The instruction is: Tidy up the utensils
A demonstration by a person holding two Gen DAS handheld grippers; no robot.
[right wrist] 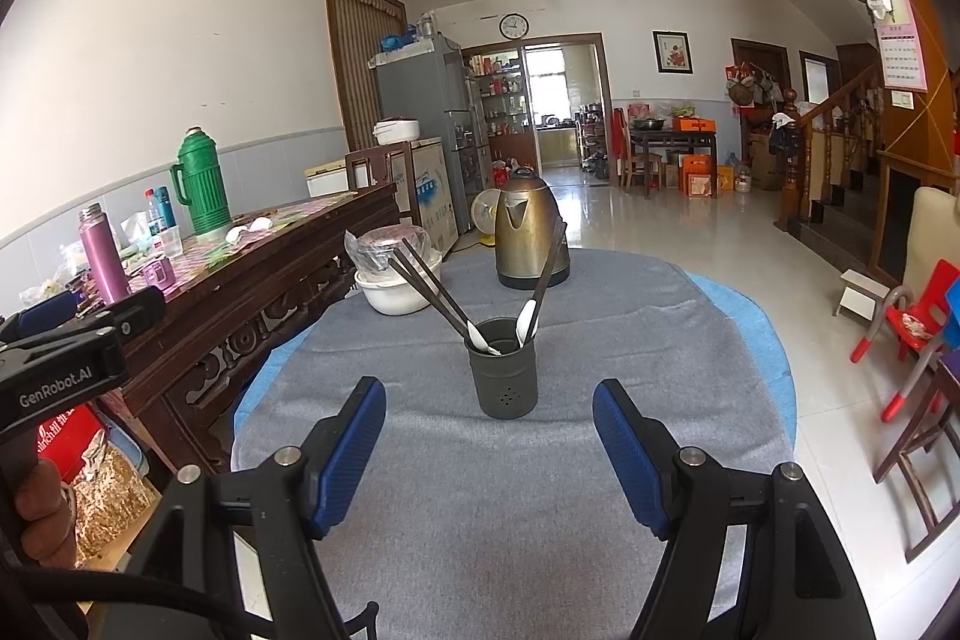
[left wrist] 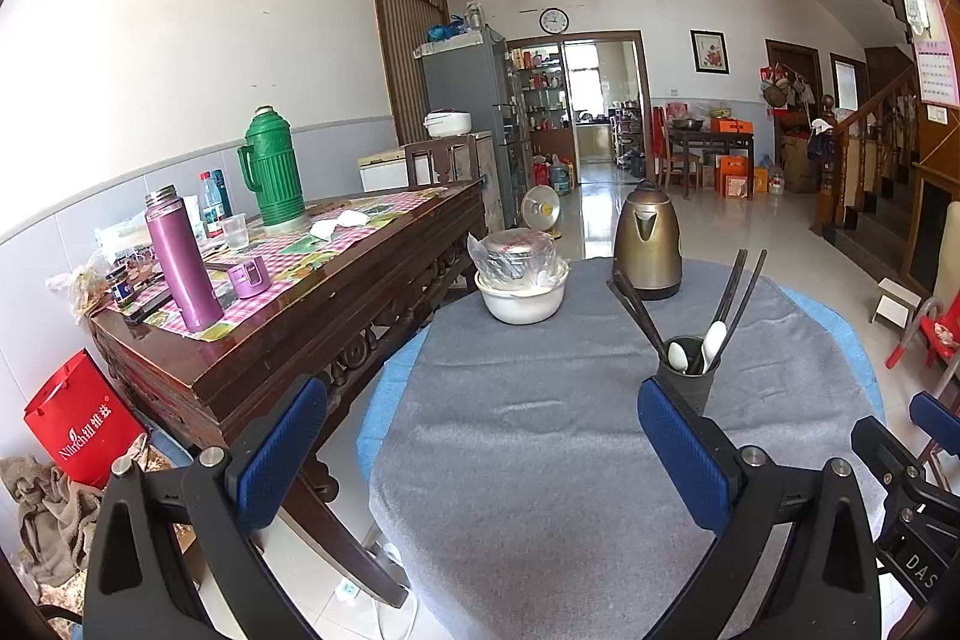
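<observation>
A dark utensil cup (right wrist: 503,373) stands upright on the grey cloth of the round table (right wrist: 480,490). It holds dark chopsticks (right wrist: 429,286) and white spoons (right wrist: 527,321). The cup also shows in the left wrist view (left wrist: 689,381), just beyond my left gripper's right finger. My left gripper (left wrist: 480,430) is open and empty, hovering over the table's near left part. My right gripper (right wrist: 489,439) is open and empty, just short of the cup and centred on it.
A bronze kettle (right wrist: 531,235) and a white bowl with a wrapped metal pot (right wrist: 396,274) stand at the table's far side. A wooden sideboard (left wrist: 300,304) with flasks stands left. Red child chairs (right wrist: 918,328) are at the right.
</observation>
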